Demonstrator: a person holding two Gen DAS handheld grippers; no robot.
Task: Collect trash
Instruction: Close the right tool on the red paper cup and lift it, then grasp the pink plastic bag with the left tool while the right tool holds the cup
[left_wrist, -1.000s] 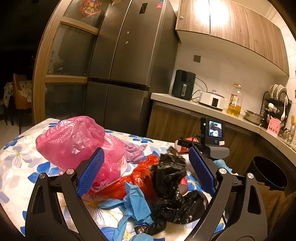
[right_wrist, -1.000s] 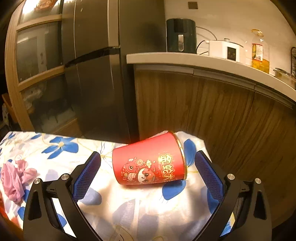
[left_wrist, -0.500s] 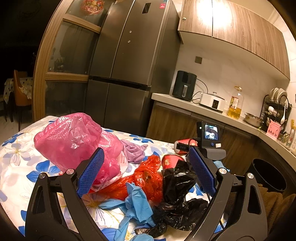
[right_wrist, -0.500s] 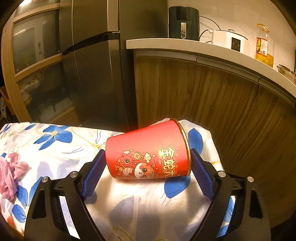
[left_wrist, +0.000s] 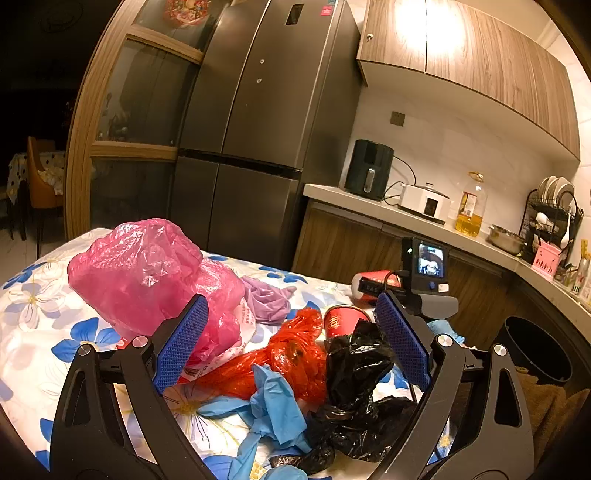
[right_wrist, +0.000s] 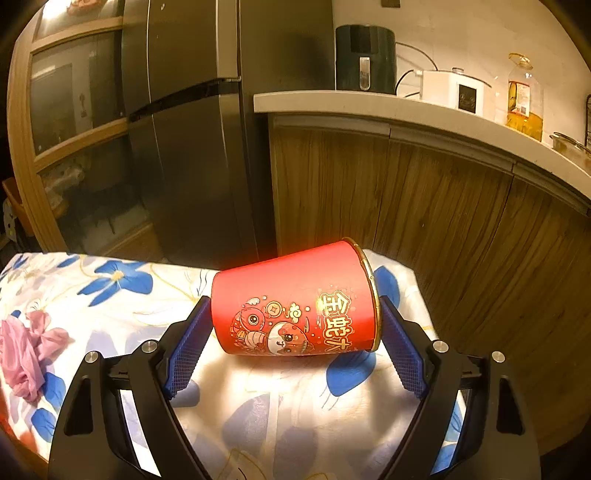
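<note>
on my right claw (right_wrist: 295, 343) the blue ribbed pads sit one at each end of the red paper cup with gold rim and cartoon print (right_wrist: 295, 301), which lies on its side in the lower centre of the right wrist frame. the left pad touches the cup's base and the right pad is at the gold rim, so the jaws look pressed onto it, though i cannot tell how firmly. the claw reaches in level from the bottom of the frame, low over the white tablecloth with blue flowers (right_wrist: 122, 295).

my left claw (left_wrist: 291, 349) has its jaws wide apart and holds nothing; it hovers above the pile in the lower centre of the left wrist frame. between its pads i see a crumpled black plastic bag (left_wrist: 356, 373), a red-orange plastic bag (left_wrist: 291, 354), blue disposable gloves (left_wrist: 275, 406) and a second red paper cup (left_wrist: 341, 321) standing in the heap. a puffed pink plastic bag (left_wrist: 147, 273) fills the left middle, with a lilac glove (left_wrist: 267, 301) just beside it.

at the right edge of that frame stands a dark round bin (left_wrist: 532, 349), well apart from the pile; i cannot make out its contents.
</note>
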